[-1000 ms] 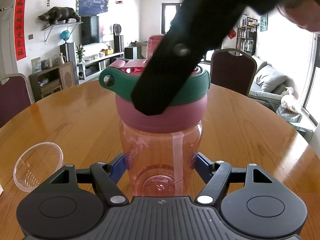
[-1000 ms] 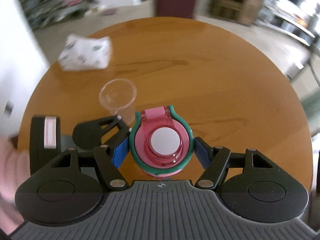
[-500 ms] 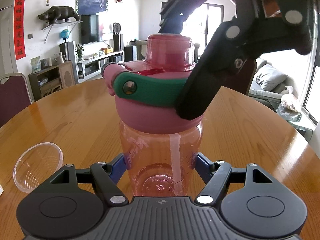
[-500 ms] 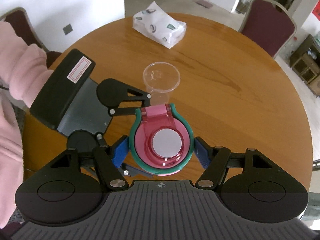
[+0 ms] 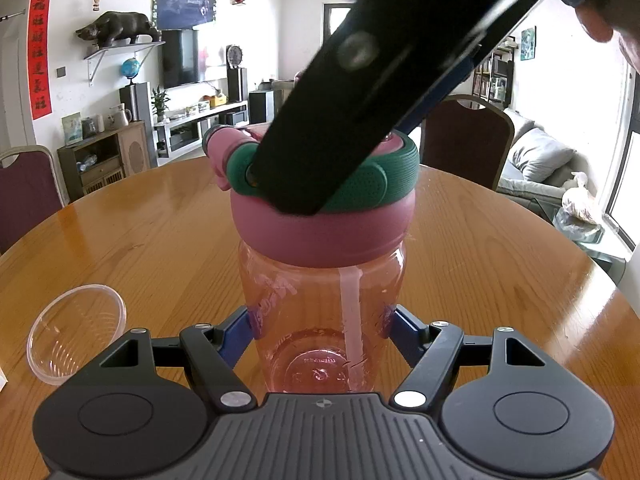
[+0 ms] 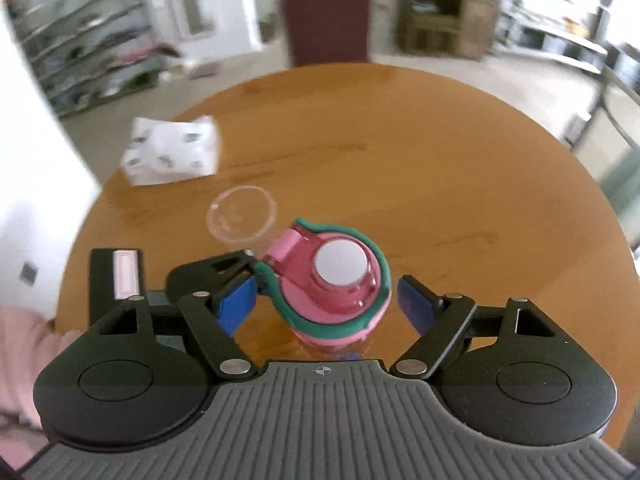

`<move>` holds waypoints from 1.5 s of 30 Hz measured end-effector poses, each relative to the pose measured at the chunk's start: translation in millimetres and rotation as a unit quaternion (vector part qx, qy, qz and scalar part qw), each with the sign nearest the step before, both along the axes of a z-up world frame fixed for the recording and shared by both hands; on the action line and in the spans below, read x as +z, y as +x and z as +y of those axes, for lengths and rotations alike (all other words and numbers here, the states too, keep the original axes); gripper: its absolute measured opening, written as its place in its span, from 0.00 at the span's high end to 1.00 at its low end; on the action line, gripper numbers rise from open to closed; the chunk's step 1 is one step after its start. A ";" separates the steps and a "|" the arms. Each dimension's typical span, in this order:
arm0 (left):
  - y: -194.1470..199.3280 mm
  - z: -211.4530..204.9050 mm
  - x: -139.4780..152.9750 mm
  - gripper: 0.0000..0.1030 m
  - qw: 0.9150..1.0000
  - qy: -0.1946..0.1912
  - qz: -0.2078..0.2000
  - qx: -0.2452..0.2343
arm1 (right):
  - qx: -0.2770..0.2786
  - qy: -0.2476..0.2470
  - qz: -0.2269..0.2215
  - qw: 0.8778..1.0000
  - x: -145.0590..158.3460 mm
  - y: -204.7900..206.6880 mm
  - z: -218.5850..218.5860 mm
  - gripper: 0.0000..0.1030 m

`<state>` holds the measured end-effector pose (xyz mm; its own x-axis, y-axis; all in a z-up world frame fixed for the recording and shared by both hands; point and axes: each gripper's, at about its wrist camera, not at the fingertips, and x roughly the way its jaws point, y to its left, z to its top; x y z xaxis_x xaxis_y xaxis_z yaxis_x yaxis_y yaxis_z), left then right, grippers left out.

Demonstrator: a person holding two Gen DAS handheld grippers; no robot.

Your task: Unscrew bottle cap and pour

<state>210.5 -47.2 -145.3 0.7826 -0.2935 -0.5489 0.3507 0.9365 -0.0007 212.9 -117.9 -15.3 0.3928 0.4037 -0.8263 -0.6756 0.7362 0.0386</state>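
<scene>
a round wooden table (image 6: 440, 168) is shown from two hand-held gripper cameras. at far left a white tissue pack (image 6: 172, 150) is seen lying near the table's edge, blurred. to its right, an empty clear plastic cup (image 5: 76, 332) is set upright just beside the bottle. in the middle, a translucent pink bottle (image 5: 324, 320) is stood on the table, its lower body clamped between the blue pads of the left hand-held gripper (image 5: 322, 332). the pink cap (image 6: 332, 280), ringed by a green carry loop, is seen seated on the bottle, with no gap visible at the collar. from above, the right hand-held gripper (image 6: 326, 302) is held over the cap with its fingers spread wide, a clear gap on each side, nothing gripped. the task is judged to be at an early stage: the bottle is secured, but the cap is not yet removed, how far it is loosened cannot be told, and pouring into the cup is left to be done.
</scene>
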 end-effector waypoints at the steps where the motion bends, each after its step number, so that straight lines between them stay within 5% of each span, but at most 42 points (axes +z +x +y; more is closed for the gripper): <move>1: 1.6 0.7 0.3 0.31 1.000 0.000 0.000 0.000 | -0.001 -0.003 -0.003 1.000 -0.7 -0.3 1.3 0.21; 9: -3.7 -0.1 -4.6 0.31 1.000 -0.001 -0.001 0.004 | -0.003 -0.048 -0.032 0.998 3.7 -4.0 11.3 0.29; 14: -2.2 1.6 -6.0 0.31 1.000 0.001 -0.002 0.001 | 0.096 -0.051 -0.023 0.994 4.3 6.6 2.3 0.33; 16: -1.8 2.2 -7.0 0.31 1.000 0.001 -0.002 0.000 | 0.169 -0.058 -0.025 0.984 4.8 12.6 -0.9 0.33; 18: -1.5 2.2 -8.0 0.31 1.000 0.001 -0.002 0.000 | 0.270 -0.078 -0.046 0.959 5.6 14.7 -3.1 0.34; 22: -0.7 1.2 -10.1 0.31 1.000 0.002 -0.002 0.001 | 0.379 -0.112 -0.044 0.918 8.8 25.8 -7.7 0.40; 23: 0.1 1.4 -10.5 0.31 1.000 0.002 -0.002 0.002 | 0.381 -0.114 -0.036 0.917 9.8 27.7 -7.2 0.40; 25: 0.8 1.6 -11.3 0.31 1.000 0.002 -0.003 0.003 | 0.359 -0.100 -0.021 0.928 12.5 28.5 -7.6 0.33; 27: 0.8 1.4 -12.3 0.31 1.000 0.002 -0.003 0.004 | 0.318 -0.073 -0.001 0.945 16.4 28.3 -9.2 0.04; 29: 1.7 1.4 -13.0 0.31 1.000 0.002 -0.004 0.006 | 0.224 -0.050 -0.013 0.973 17.2 20.8 -9.9 0.01; 32: 1.9 0.6 -14.0 0.31 1.000 0.002 -0.004 0.006 | 0.090 -0.014 0.009 0.996 14.1 18.8 -7.4 0.01; 36: 5.1 2.0 -15.0 0.31 1.000 0.003 -0.003 0.005 | -0.006 -0.011 0.034 0.999 5.0 18.1 -1.8 0.07; 38: 6.3 7.7 -14.0 0.31 1.000 0.003 -0.003 0.003 | -0.022 -0.022 0.035 0.999 1.3 18.0 2.5 0.20; 45: -0.3 10.8 -14.0 0.31 1.000 0.003 -0.004 -0.006 | 0.030 -0.060 0.027 0.997 -1.6 17.6 6.6 0.26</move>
<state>210.2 -36.4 -159.3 0.7834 -0.3003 -0.5441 0.3627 0.9319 0.0079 230.5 -111.3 -16.9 0.3235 0.3227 -0.8895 -0.7183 0.6956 -0.0089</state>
